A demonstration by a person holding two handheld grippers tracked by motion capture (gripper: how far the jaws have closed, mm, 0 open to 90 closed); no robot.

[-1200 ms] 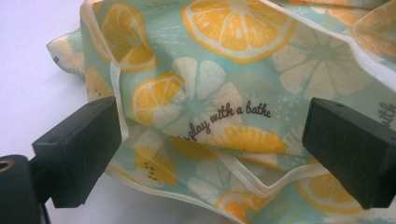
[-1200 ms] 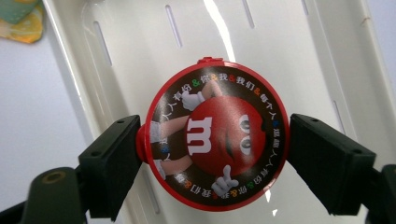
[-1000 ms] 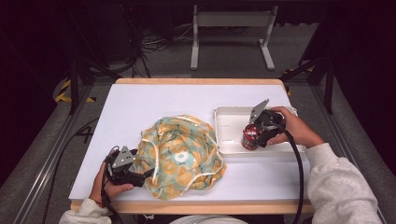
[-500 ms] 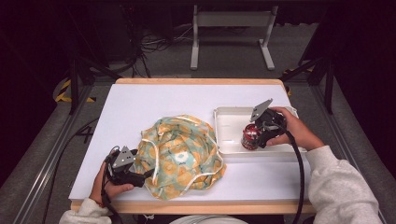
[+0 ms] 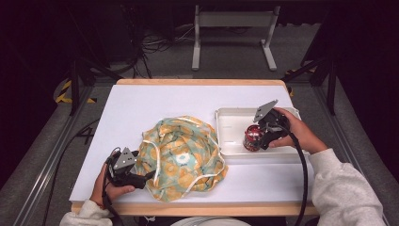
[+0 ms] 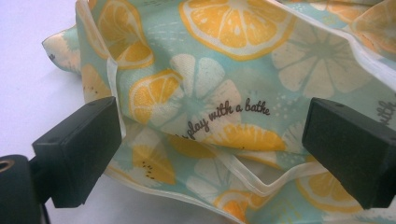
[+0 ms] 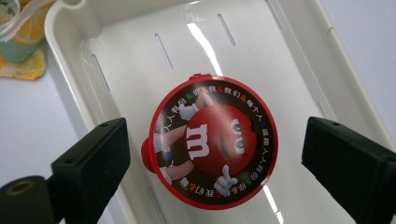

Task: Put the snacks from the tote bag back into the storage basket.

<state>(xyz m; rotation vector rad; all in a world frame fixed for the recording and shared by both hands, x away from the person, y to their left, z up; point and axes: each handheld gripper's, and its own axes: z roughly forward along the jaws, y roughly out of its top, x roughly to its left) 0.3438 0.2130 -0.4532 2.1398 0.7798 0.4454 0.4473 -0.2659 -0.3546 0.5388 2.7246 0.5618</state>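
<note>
While both grippers sat with jaws wide apart and gripping nothing, the work in hand looked like getting the red candy tub point(image 7: 212, 140) out of the white tray point(image 5: 230, 123) and into the lemon-print fabric bag point(image 5: 181, 155), judging by where things lay. The right gripper point(image 5: 260, 139) hovered over the tub, which stood upright in the tray near its right end; in the right gripper view its round printed lid lay between the two black jaws, neither clearly touching it. The left gripper point(image 5: 141, 179) was at the bag's near-left edge on the white table point(image 5: 141, 106), and in the left gripper view a fold of cloth with a white seam point(image 6: 252, 186) lay between the open jaws, not pinched. Risks from here: the tub was round and smooth, so closing off-centre could squirt it sideways or tip it against the tray wall; the light tray might slide or lift with it if a jaw caught the rim. On the left, closing on one loose layer could just drag the crumpled bag across the table instead of opening its mouth, and I couldn't tell which layer was the opening. The white cord point(image 5: 207, 176) on the bag could snag a jaw too. Bag and tray were just beside each other, so a hasty swing could bump one into the other
</note>
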